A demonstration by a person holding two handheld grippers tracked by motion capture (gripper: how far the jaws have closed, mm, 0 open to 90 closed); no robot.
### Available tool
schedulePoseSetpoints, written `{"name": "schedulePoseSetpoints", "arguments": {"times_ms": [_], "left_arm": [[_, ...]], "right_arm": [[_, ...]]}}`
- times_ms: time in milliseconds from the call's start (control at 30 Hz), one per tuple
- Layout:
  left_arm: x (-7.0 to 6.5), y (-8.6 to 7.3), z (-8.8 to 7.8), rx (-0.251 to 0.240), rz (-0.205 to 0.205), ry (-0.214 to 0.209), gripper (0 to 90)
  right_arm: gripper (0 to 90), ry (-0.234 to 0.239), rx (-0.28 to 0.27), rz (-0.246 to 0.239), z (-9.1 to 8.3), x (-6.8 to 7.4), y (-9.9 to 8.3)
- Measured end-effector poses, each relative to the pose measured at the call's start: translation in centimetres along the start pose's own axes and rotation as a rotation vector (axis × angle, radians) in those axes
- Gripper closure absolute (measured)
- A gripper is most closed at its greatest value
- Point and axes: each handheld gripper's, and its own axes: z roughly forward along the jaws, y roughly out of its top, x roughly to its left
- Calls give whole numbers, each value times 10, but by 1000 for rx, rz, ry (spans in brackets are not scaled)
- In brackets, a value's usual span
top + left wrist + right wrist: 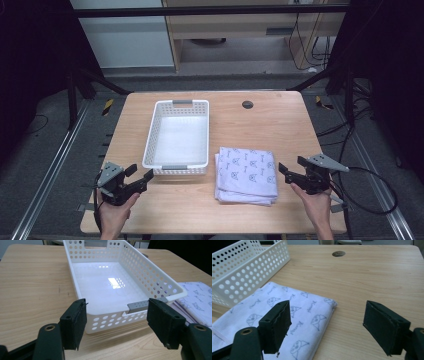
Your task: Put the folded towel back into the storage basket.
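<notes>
Wooden table (260, 130), light in grain, stood on a grey floor with dark framing around it and carried a small round grommet (247, 104) near its far edge. White perforated basket (177, 137), rectangular with grey handle inserts at both short ends, lay left of centre; its glossy floor held nothing and reflected the overhead light. Folded cloth (247, 174), pale lilac with a small printed motif, lay flat on the table just beside the basket's near right corner, outside it. Left gripper (137, 177), held in the person's left hand (116, 212) near the table's front left, had its jaws spread wide with nothing between them and faced the basket's near end wall. Right gripper (290, 167), held at the front right, likewise had its jaws spread apart and empty, facing the cloth's right edge.
</notes>
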Motion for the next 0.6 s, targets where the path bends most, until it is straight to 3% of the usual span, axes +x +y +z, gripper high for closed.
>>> {"name": "schedulePoseSetpoints", "arguments": {"times_ms": [233, 600], "left_arm": [[-11, 5, 5, 4, 28, -21, 317], [-24, 16, 12, -7, 32, -47, 332]], "right_arm": [[226, 21, -12, 1, -1, 3, 9], [237, 20, -37, -5, -4, 3, 26]]}}
